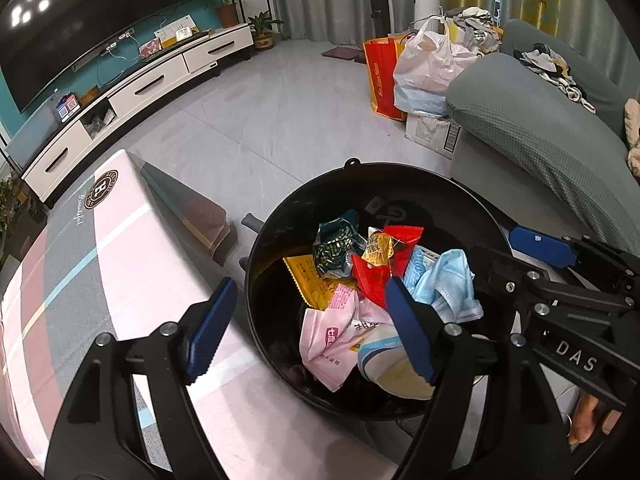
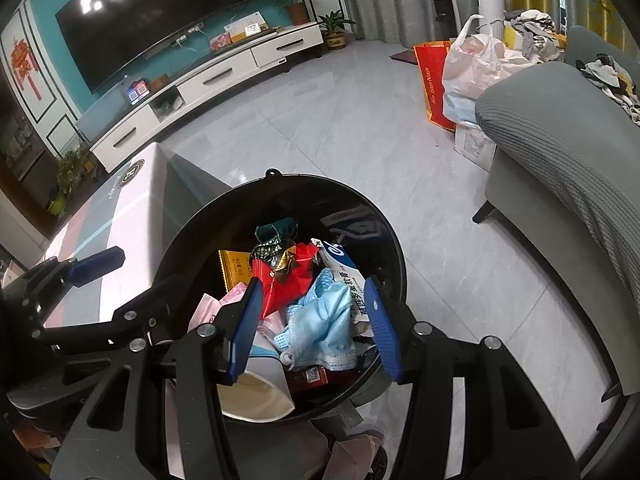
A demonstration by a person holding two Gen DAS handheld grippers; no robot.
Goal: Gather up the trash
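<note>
Left wrist view looks down into a round black trash bin (image 1: 256,280) standing on the floor just beside the desk (image 1: 120,280), its open mouth facing up. Inside lies a heap of trash: a pink wrapper (image 1: 328,332) nearest the camera, a paper cup (image 1: 384,364) on its side with its long axis running toward the near rim, a crumpled blue face mask (image 1: 444,284), a red wrapper (image 1: 372,276), a flat yellow packet (image 1: 310,284) leaning against the far-left wall, and a dark green wrapper (image 1: 334,248) at the back. In the right wrist view the cup's open mouth (image 2: 252,396) faces the near rim, and a white-and-blue box (image 2: 344,276) lies slanted beside the mask.

The left gripper (image 1: 308,328) hangs over the bin's left rim with its jaws spread wide and nothing between them. The right gripper (image 2: 312,328) hovers above the mask, jaws partly spread, pinching nothing.

A grey sofa (image 1: 540,120) stands to the right, with bags (image 1: 424,64) beyond it.
</note>
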